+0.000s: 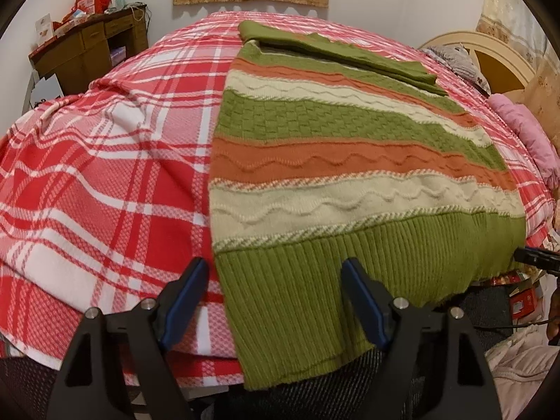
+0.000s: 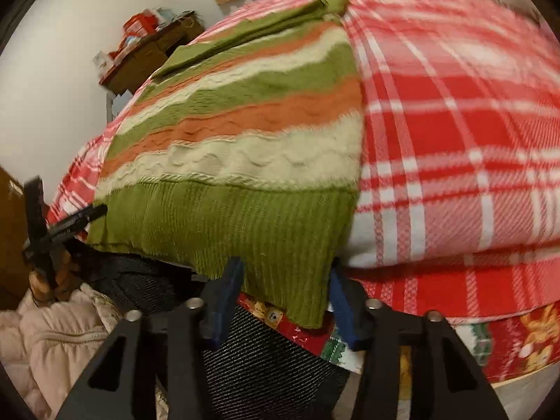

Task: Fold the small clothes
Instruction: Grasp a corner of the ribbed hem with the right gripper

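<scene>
Two grippers are working one striped green, orange and cream knitted sweater (image 1: 350, 161) lying flat on a red-and-white plaid woven bedspread (image 1: 105, 175). Left gripper (image 1: 274, 280) is hovering, jaws apart, straddling the ribbed hem's corner. Right gripper (image 2: 285, 280) is standing narrower, pads flanking the opposite hem corner; contact unclear.

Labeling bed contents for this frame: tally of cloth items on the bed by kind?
Striped knit sweater: 1
Red plaid bedspread: 1
Pink padded garment at the bed's far edge: 1
Total: 3
</scene>
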`<action>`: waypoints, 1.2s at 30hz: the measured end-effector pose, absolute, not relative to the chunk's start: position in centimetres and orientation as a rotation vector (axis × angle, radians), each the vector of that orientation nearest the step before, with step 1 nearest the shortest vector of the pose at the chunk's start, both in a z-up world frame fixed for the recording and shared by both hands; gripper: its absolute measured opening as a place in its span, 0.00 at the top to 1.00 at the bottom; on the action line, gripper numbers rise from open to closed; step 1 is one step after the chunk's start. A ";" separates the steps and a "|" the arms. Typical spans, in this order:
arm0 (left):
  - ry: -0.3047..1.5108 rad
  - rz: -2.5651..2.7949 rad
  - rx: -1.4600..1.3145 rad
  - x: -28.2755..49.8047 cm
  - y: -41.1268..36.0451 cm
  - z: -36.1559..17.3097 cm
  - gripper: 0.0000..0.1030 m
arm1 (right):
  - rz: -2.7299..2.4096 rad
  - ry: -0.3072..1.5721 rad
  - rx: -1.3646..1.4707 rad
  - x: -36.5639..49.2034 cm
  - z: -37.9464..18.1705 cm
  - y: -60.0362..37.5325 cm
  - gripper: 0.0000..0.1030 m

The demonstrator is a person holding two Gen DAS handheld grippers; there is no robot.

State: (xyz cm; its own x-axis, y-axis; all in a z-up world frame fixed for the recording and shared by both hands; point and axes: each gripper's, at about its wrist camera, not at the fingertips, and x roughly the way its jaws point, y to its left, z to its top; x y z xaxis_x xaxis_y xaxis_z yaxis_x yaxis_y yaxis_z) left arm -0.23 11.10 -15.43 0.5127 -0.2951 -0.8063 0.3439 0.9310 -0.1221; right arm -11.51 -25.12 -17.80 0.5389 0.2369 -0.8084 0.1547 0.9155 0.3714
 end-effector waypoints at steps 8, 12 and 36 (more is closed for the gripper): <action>0.947 -0.388 0.069 -0.6 11.2 -15.5 0.31 | 0.086 1.027 0.454 -9.7 -18.7 -24.4 0.65; 0.945 -0.401 0.083 -0.3 11.0 -14.7 0.54 | 0.148 1.027 0.454 -9.9 -17.5 -23.6 0.86; 0.832 -0.433 0.049 0.9 12.2 -9.6 0.49 | 0.088 0.944 0.345 -12.0 -10.9 -24.0 0.87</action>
State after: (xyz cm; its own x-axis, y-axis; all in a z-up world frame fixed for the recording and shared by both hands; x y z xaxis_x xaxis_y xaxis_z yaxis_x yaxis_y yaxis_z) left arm 0.90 12.17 -9.57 0.5913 -0.3533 -0.7249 0.3912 0.9117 -0.1253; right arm -11.98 -24.00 -10.92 0.5877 0.2237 -0.7776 0.0753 0.9418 0.3278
